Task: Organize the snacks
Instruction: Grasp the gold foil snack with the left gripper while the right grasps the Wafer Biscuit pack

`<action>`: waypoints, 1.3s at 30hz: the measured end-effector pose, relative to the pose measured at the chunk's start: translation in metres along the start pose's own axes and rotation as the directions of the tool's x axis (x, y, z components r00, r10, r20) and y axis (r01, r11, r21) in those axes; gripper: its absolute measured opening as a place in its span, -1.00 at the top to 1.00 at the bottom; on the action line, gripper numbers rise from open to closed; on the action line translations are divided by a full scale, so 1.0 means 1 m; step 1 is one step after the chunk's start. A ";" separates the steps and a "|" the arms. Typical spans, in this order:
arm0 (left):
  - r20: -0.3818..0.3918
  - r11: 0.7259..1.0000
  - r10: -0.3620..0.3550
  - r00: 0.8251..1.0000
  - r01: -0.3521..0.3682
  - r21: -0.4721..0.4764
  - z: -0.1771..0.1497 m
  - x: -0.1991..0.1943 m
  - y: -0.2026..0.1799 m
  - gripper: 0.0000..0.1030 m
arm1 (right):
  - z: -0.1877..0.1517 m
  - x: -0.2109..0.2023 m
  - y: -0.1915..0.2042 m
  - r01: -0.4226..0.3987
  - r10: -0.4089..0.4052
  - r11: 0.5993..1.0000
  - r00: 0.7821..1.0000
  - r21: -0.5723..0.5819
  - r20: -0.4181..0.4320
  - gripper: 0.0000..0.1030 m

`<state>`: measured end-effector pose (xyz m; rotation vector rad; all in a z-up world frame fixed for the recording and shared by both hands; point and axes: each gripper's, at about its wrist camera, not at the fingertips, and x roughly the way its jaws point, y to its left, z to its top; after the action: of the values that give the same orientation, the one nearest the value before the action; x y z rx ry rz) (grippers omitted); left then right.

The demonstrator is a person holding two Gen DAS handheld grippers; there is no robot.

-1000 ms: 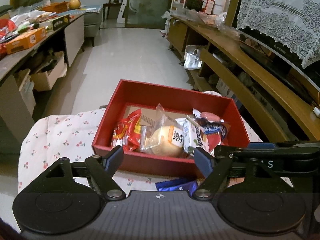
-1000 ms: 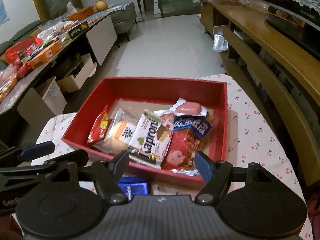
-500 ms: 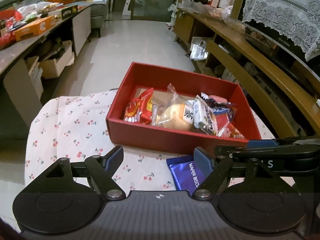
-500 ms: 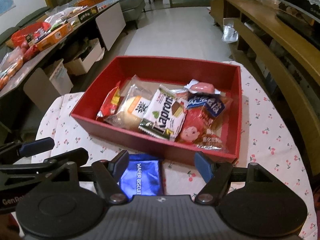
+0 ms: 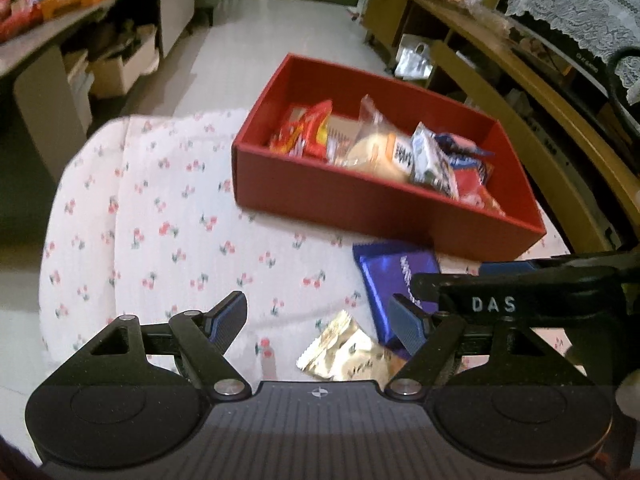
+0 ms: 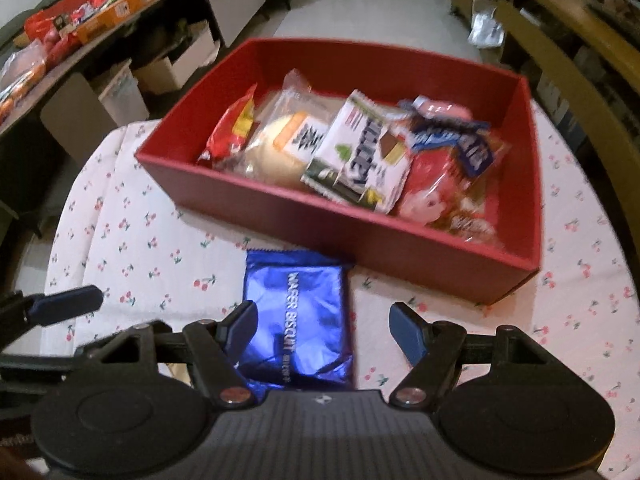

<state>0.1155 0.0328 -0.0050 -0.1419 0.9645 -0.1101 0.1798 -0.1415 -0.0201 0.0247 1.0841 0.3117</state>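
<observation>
The table (image 6: 132,248), under a white cloth printed with small cherries, fills most of both views. On it the red box (image 6: 280,204) sits toward twelve o'clock from the right wrist and toward one o'clock from the left wrist. It holds a heap of snack packets: a red pouch (image 6: 230,130) at its nine o'clock end, a round bun in clear wrap (image 6: 280,148) and a white wafer pack (image 6: 362,152) next, blue and red packets at three o'clock. Just outside the box's near wall, at six o'clock, the blue wafer biscuit packet (image 6: 300,316) lies flat on the cloth. A small gold packet (image 5: 352,354) lies beside it, at its seven o'clock.

The right gripper (image 6: 322,326) hangs over the blue packet with its jaws wide apart, gripping nothing. The left gripper (image 5: 318,318) is likewise spread wide and empty above the gold packet.
</observation>
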 end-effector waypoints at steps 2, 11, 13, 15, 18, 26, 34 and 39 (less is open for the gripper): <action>-0.021 1.000 -0.009 1.000 0.009 -0.016 -0.004 0.001 0.005 -0.60 | -0.001 0.006 0.005 -0.007 0.007 1.000 1.000 -0.013 -0.017 -0.74; -0.071 0.998 -0.019 0.997 0.014 -0.061 -0.013 0.007 0.020 -0.62 | 0.000 0.036 0.027 0.048 -0.053 0.993 0.997 -0.112 -0.046 -0.76; -0.081 0.997 -0.037 0.996 0.032 -0.068 -0.014 0.009 0.021 -0.63 | -0.002 0.035 0.030 0.066 -0.073 0.987 0.996 -0.148 -0.043 -0.64; -0.089 0.997 -0.042 0.995 0.036 -0.063 -0.016 0.010 0.019 -0.63 | -0.005 0.031 0.027 0.060 -0.068 0.987 0.997 -0.149 -0.049 -0.60; -0.098 0.997 -0.053 0.994 0.048 -0.053 -0.017 0.011 0.012 -0.64 | -0.013 0.025 0.018 0.070 -0.080 0.987 0.995 -0.144 -0.063 -0.56; -0.144 0.993 -0.088 0.986 0.075 -0.091 -0.021 0.026 -0.011 -0.66 | -0.050 -0.006 -0.014 0.124 -0.139 0.979 0.986 -0.159 -0.087 -0.52; -0.114 0.997 0.010 0.993 -0.019 -0.078 -0.018 0.043 -0.033 -0.63 | -0.075 -0.017 -0.033 0.069 -0.084 0.987 0.991 -0.142 -0.100 -0.52; -0.088 0.993 0.106 0.990 -0.100 0.066 -0.021 0.050 -0.055 -0.53 | -0.078 -0.015 -0.038 0.059 -0.070 0.991 0.994 -0.124 -0.087 -0.59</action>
<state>0.1247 -0.0303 -0.0479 -0.0306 1.0570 -0.0514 0.1148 -0.1919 -0.0504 -0.1338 1.1523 0.3227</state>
